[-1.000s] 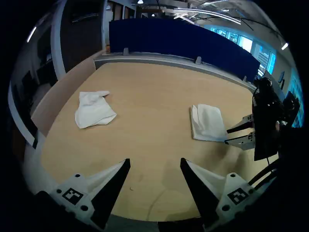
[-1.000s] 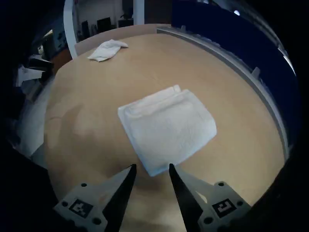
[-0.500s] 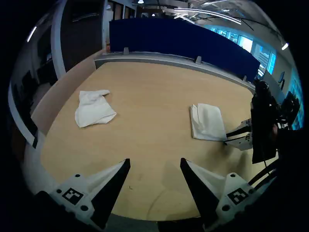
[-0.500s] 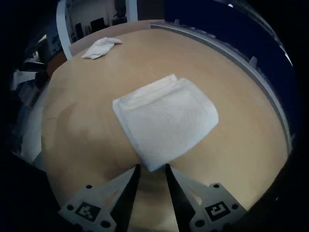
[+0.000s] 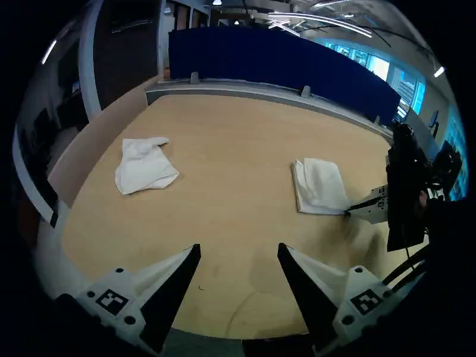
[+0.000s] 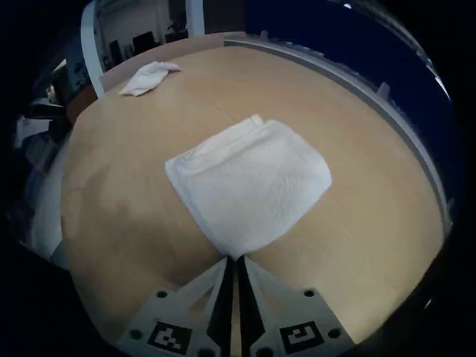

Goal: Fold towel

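Observation:
A white folded towel [image 6: 250,181] lies flat on the wooden table [image 6: 119,178]. My right gripper [image 6: 234,262] is at its nearest corner, fingers closed to a thin slit with the corner pinched between the tips. In the left gripper view the same folded towel [image 5: 318,185] lies right of centre, with the right gripper [image 5: 352,209] touching its near right corner, held by a hand in dark sleeves. My left gripper [image 5: 238,247] hovers open above the table's near edge, with nothing between its fingers.
A second white towel [image 5: 143,166], crumpled, lies far left on the table, also seen as the crumpled towel [image 6: 146,77] at the far end. A grey rail and a blue partition [image 5: 268,59] border the table's far side. Bare wood lies between the towels.
My right gripper has moved forward to the folded towel's corner and closed from open to shut on it. The left gripper has stayed put.

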A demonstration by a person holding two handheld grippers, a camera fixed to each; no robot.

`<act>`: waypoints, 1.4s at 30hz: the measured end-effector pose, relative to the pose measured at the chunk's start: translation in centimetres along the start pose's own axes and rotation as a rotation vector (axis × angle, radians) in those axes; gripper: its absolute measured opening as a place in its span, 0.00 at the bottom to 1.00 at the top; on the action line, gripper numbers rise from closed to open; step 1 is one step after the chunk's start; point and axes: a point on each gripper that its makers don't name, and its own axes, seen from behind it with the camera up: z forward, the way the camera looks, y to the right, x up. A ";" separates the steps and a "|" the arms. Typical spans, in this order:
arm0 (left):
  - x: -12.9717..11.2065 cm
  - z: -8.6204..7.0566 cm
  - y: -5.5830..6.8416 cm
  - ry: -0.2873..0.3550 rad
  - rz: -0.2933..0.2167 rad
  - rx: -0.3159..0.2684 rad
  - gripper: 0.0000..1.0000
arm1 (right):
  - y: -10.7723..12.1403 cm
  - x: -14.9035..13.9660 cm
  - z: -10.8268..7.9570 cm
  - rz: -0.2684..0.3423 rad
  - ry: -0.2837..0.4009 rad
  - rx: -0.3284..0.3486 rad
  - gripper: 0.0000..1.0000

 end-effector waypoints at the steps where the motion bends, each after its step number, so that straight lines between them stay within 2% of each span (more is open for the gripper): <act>1: 0.0 0.0 0.0 0.000 0.001 0.000 0.96 | 0.0 0.0 0.0 -0.004 0.001 0.000 0.04; 6: 0.2 -0.1 0.2 0.000 0.003 -0.002 0.96 | 0.1 0.8 -0.7 -0.021 0.016 -0.006 0.04; 11: 0.7 -0.2 0.3 0.009 0.000 -0.008 0.96 | 0.7 3.3 -2.4 -0.044 0.062 -0.024 0.04; 21: 2.9 -0.4 1.2 0.049 0.010 -0.024 0.96 | 2.8 11.1 -8.3 -0.112 0.180 -0.080 0.04; 27: 4.1 -0.5 1.7 0.074 0.020 -0.036 0.96 | 4.1 14.2 -12.1 -0.142 0.231 -0.104 0.04; 33: 5.0 -0.7 2.5 0.091 0.031 -0.051 0.96 | 6.1 14.9 -15.6 -0.151 0.250 -0.137 0.03; 42: 5.8 -0.9 3.9 0.103 0.056 -0.076 0.96 | 10.9 13.6 -19.9 -0.138 0.251 -0.202 0.03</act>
